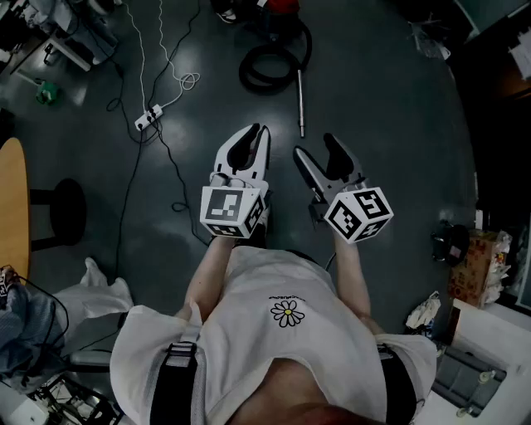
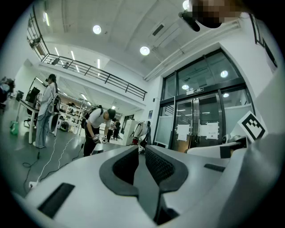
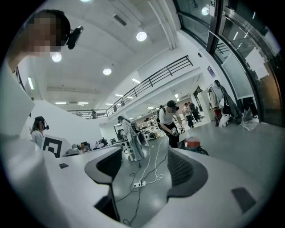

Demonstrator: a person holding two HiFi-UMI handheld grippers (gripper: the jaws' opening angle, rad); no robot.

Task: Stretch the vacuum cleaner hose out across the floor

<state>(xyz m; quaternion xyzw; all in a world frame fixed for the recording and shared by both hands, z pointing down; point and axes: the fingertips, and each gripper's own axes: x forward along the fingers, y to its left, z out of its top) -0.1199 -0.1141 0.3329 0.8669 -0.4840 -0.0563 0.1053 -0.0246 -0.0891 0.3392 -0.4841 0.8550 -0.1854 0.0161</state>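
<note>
Dark grey floor (image 1: 390,108), glossy with pale reflections. The hose (image 1: 274,62) is black, and there's red on the vacuum cleaner (image 1: 282,7). Silver tube (image 1: 300,104), white power strip (image 1: 148,117), black stool (image 1: 68,212). The left gripper (image 1: 259,131) is white with black, fine-gridded pads (image 2: 162,167). The right gripper (image 1: 315,146) matches, and both cubes carry black-and-white square markers. White shirt (image 1: 249,332), a white daisy (image 1: 287,313) with a yellow centre. Tan wooden desk (image 1: 10,207).

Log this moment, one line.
phase: pre-grasp | left claw: shut, empty | right claw: open, empty | hose: coiled on floor ahead, untouched
</note>
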